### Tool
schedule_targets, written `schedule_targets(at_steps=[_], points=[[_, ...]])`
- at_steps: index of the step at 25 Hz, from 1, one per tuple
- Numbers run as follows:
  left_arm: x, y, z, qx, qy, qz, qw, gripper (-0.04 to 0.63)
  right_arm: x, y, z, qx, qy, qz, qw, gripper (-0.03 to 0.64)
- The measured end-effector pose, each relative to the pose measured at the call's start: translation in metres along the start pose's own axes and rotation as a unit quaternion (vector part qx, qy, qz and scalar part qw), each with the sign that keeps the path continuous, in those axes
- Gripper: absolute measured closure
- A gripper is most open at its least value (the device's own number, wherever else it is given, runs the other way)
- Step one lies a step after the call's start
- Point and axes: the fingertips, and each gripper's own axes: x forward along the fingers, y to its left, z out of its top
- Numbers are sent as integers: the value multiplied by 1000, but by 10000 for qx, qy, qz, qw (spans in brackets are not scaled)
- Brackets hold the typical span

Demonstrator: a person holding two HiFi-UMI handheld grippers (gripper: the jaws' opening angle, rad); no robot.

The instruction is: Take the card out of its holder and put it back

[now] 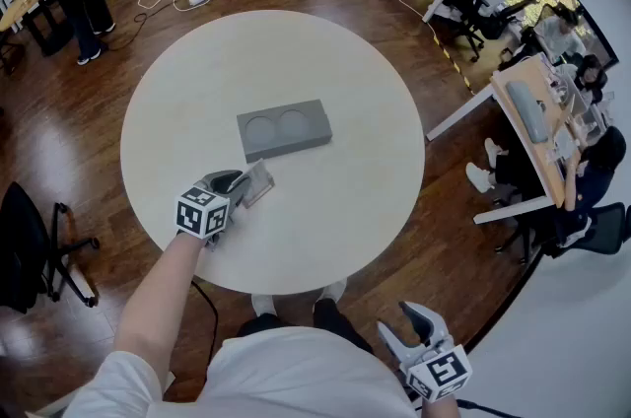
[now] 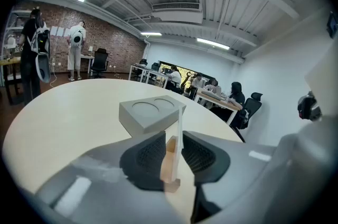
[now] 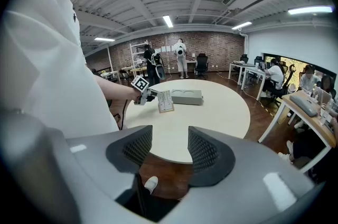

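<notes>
An open office with a dark wooden floor, desks and seated people is seen around a round white surface [image 1: 365, 160]. At its middle a grey block [image 1: 284, 129] with two shallow round recesses is laid flat, well apart from either hand.

Near the surface's front edge, just short of the block, the card holder [image 1: 259, 181] is grasped by the left tongs [image 1: 240, 186]. In the left gripper view the holder's wood-coloured base and a thin upright sheet are seen edge-on between the two pads, which are pressed in from both sides. The card [image 3: 165, 101] is seen in the right gripper view as a pale printed sheet, seated in the holder and leaning slightly. The holder appears to be pinched low, presumably so that the top of the card is left free to be drawn out.

The right tongs [image 1: 402, 327] are held off the surface, by the person's side, with the jaws apart and nothing between them. They are judged to be kept ready for the pull. The card has not yet been removed.
</notes>
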Motion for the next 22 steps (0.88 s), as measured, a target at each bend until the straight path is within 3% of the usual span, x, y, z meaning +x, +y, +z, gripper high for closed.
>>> schedule_targets(at_steps=[6,14,22], points=[[4,-5,4,146,-44,-121,9998,577,12,-4,6,-35,17,51,10000,399],[0,-6,11,279,-97,-191,9994,578,22,2,6,-82,-46,36,9999,399],[-29,-16,51,441,-446,-244,9977,578,14,13,5,-45,-75,76,9999,399]])
